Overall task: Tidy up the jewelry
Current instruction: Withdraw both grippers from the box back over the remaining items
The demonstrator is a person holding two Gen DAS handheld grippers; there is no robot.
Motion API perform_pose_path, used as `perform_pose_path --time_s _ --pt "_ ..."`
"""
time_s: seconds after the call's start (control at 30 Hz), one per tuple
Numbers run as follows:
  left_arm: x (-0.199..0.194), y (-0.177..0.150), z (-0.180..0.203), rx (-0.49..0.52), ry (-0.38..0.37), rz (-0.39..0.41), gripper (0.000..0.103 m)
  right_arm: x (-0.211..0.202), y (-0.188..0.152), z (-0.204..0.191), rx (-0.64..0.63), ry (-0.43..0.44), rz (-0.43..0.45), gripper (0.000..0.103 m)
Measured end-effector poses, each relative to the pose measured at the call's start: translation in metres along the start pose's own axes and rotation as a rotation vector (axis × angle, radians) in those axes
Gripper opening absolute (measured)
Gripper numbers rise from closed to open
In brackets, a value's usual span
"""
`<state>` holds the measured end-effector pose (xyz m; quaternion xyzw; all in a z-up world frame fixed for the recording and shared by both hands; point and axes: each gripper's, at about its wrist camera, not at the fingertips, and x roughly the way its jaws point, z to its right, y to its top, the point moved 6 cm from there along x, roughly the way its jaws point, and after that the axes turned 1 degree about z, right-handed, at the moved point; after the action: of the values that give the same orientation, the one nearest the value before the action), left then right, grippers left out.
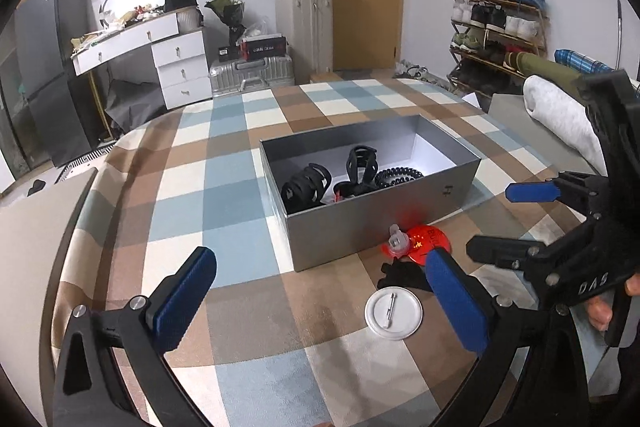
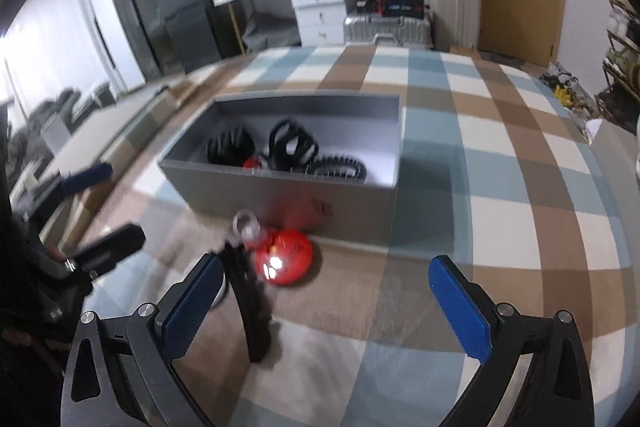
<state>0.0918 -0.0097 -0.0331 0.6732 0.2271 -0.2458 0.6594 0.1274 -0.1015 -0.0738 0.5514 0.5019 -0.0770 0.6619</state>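
A grey open box [image 1: 340, 231] [image 2: 280, 199] stands on the checked cloth. It holds two black claw clips [image 1: 306, 185] [image 2: 230, 145], a black spiral hair tie [image 1: 398, 175] [image 2: 340, 165] and a small red piece [image 2: 253, 163]. In front of it lie a red round badge [image 1: 430, 243] [image 2: 286, 259], a small clear piece [image 1: 398, 238] [image 2: 248, 223], a long black clip [image 1: 400, 277] [image 2: 250, 311] and a white round badge [image 1: 394, 311] with its pin side up. My left gripper [image 1: 320, 299] [image 2: 100, 209] is open above the cloth, the white badge by its right finger. My right gripper [image 2: 326, 307] [image 1: 516, 221] is open; the black clip lies untouched by its left finger.
The checked cloth [image 1: 224, 187] covers a rounded table. A rolled grey blanket [image 1: 560, 119] lies at the right. Beyond the table stand suitcases [image 1: 252, 71], a white drawer desk [image 1: 176, 59] and a shoe rack [image 1: 496, 23]. A hand [image 1: 600, 311] holds the right gripper's handle.
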Motion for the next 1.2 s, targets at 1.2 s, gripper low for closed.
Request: perform_pose_path --time_s 1.2 --pt "0.02 -0.029 0.013 0.052 -0.032 -0.131 0.102 0.023 -0.022 0.025 -0.06 -0.151 -0.138 0.103"
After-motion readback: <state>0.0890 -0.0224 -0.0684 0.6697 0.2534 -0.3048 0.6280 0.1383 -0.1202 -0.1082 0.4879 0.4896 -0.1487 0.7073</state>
